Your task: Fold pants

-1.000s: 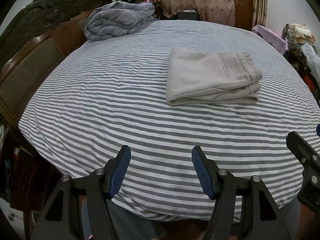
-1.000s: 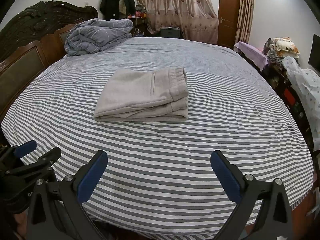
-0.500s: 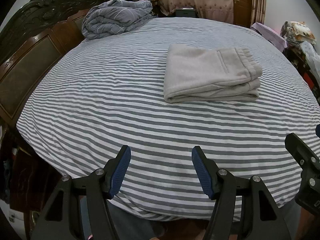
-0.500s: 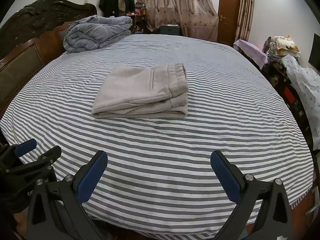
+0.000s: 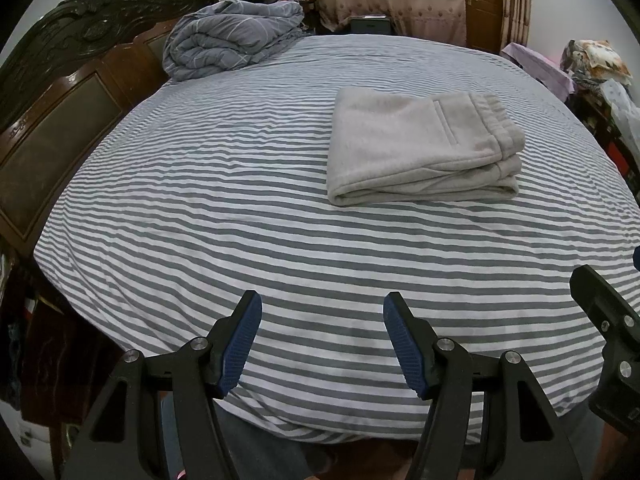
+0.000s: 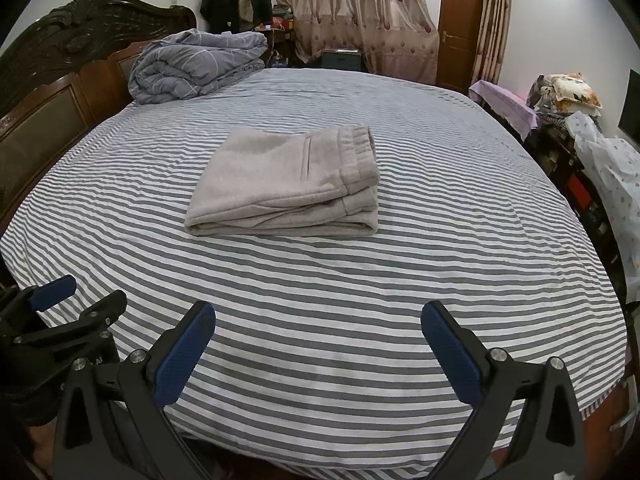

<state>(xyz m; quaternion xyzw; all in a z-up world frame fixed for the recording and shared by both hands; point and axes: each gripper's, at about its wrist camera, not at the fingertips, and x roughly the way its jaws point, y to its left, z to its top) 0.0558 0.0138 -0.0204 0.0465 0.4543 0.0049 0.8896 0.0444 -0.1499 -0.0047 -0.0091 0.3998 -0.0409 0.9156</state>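
The folded pants (image 5: 420, 148) lay on the striped bed (image 5: 240, 220), at one o'clock from the left gripper (image 5: 322, 344). The right gripper (image 6: 318, 354) and the left one were both released, holding nothing.

Striped bed (image 6: 320, 300) bare before folded pants (image 6: 288, 188); quilt (image 6: 192, 66) far corner.
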